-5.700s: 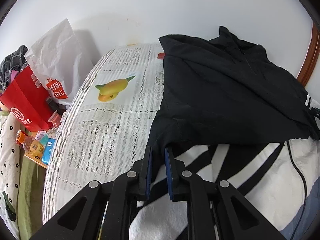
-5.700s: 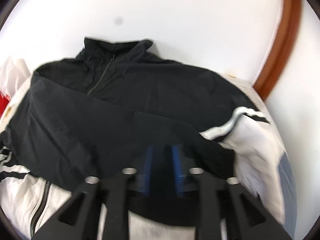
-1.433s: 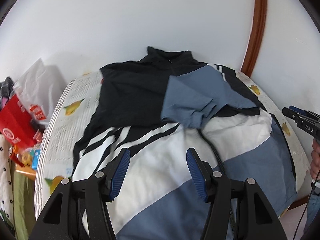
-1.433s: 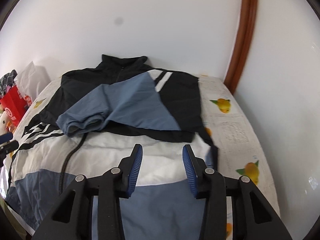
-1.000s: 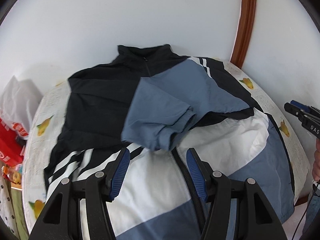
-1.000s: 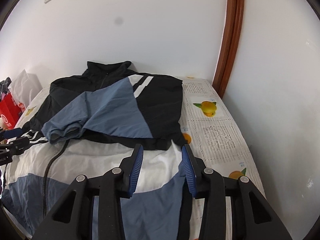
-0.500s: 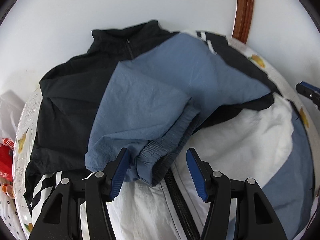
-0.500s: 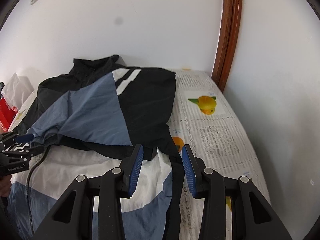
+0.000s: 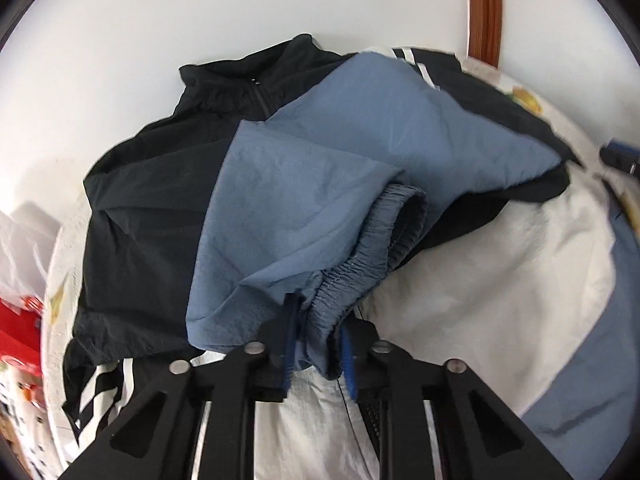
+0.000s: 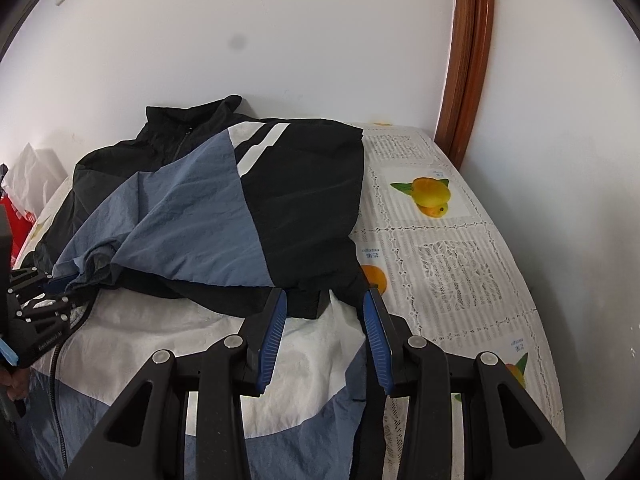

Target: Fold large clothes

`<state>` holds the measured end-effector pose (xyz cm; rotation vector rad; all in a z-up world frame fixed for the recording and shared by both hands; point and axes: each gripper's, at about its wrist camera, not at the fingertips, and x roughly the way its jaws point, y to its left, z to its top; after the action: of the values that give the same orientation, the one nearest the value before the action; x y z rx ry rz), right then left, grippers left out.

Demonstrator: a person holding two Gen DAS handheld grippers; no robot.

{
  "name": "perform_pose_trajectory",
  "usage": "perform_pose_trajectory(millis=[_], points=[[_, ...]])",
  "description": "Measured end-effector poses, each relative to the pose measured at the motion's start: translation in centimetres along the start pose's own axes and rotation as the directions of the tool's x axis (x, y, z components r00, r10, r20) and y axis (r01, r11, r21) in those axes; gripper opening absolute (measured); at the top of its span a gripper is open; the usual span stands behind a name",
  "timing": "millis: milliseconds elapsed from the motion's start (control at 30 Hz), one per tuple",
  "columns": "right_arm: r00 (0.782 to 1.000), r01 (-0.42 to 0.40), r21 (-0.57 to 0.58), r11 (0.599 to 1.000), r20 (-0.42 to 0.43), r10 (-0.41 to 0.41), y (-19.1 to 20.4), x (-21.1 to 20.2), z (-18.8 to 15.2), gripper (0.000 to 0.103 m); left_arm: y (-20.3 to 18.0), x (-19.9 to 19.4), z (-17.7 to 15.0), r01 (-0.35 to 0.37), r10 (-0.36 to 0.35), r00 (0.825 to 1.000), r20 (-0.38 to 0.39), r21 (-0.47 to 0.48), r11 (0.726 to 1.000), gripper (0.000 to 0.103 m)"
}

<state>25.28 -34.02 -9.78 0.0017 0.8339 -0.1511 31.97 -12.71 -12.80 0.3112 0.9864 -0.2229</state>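
Blue-grey elastic of the sleeve cuff (image 9: 352,276) sat pinched between the pads of the left gripper (image 9: 318,344), which half a second earlier had hung spread just short of it; I judged the sleeve was now held, ready to be laid straight across the jacket (image 10: 304,200). Ahead of the right gripper (image 10: 324,332), its jaws spread as before and holding nothing, the jacket lay on the lace-covered bed (image 10: 452,272), its black folded edge between the fingertips.
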Motion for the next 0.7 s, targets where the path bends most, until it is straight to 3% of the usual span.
perform_pose_trajectory(millis=[200, 333, 500, 700], points=[[1.0, -0.014, -0.038, 0.999, 0.017, 0.014, 2.4, -0.6, 1.1, 0.04, 4.3, -3.5, 0.2, 0.009, -0.001, 0.997, 0.077, -0.094, 0.996, 0.012], [0.999, -0.034, -0.055, 0.998, 0.026, 0.036, 4.1, -0.7, 2.1, 0.04, 8.5, -5.3, -0.1, -0.01, 0.034, 0.991, 0.126, -0.184, 0.983, 0.011], [0.999, -0.034, -0.077, 0.996, 0.024, 0.035, 6.5, 0.4, 3.2, 0.04, 13.3, -5.6, -1.0, -0.013, 0.059, 0.988, 0.145, -0.3, 0.954, 0.011], [1.0, -0.017, -0.078, 0.997, 0.021, 0.019, 7.9, 2.1, 3.6, 0.04, 16.7, -4.0, -1.7, -0.012, 0.062, 0.99, 0.129, -0.361, 0.933, 0.011]])
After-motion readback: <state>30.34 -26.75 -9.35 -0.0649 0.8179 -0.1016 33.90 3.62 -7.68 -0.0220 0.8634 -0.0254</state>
